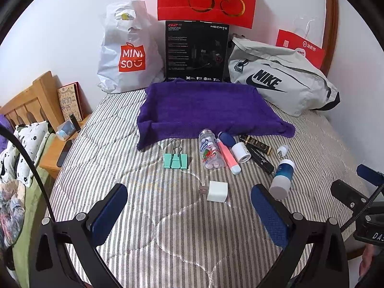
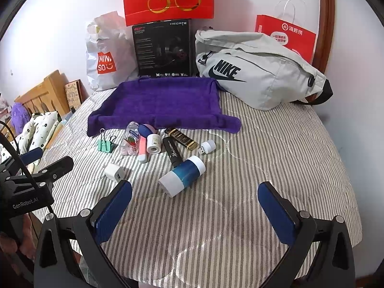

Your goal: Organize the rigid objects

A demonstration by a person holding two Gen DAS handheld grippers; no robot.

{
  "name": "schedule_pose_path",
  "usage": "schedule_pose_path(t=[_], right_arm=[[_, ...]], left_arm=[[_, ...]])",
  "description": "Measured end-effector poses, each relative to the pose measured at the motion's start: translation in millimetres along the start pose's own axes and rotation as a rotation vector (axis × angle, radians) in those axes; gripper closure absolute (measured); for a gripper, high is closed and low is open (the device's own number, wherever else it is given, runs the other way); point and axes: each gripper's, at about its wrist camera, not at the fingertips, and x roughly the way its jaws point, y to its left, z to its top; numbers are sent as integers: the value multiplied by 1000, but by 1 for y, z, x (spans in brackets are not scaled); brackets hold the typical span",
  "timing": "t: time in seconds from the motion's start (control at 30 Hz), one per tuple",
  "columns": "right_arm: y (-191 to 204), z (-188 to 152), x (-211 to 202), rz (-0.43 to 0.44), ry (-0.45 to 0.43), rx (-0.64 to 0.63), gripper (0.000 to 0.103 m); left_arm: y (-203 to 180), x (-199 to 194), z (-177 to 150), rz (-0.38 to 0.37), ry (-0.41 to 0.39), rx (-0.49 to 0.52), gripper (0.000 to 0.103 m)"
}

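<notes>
Left tool [image 1: 189,206] is wide open, nothing between its fingers; it hovers low in the frame over the striped bed [image 1: 168,235]. Right tool [image 2: 194,206] is also wide open and empty, at bottom centre of its view.

The rigid objects lie in a loose group at frame centre, in front of the purple towel [image 1: 206,105]:
- white charger [image 1: 216,191], nearest to left tool, a bit above the gap between its fingers.
- green clip [image 1: 175,159], left of the group, apart from the others.
- clear bottle [image 1: 208,152] w/ pink pieces inside, touching a pink-white tube [image 1: 229,156].
- small white roll [image 1: 241,152] just right of the tube, a dark blue item [image 1: 226,138] behind it.
- two black tubes [image 1: 260,154], one w/ gold ends.
- small white plug [image 1: 283,149] at right, apart.
- blue-white cylinder [image 2: 182,176], lying on its side, just above and left of centre of right tool's gap, not touching.

At the back by the wall: Miniso bag [image 1: 130,55], black box [image 1: 196,52], grey Nike bag [image 1: 276,76], red bags [image 1: 206,0].
</notes>
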Motion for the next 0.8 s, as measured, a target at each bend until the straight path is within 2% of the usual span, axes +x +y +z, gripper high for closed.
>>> schedule_pose_path(t=[0.8], right_arm=[[-1, -1, -3, -5, -6, 2, 0]], left_arm=[[1, -5, 4, -4, 1, -5, 0]])
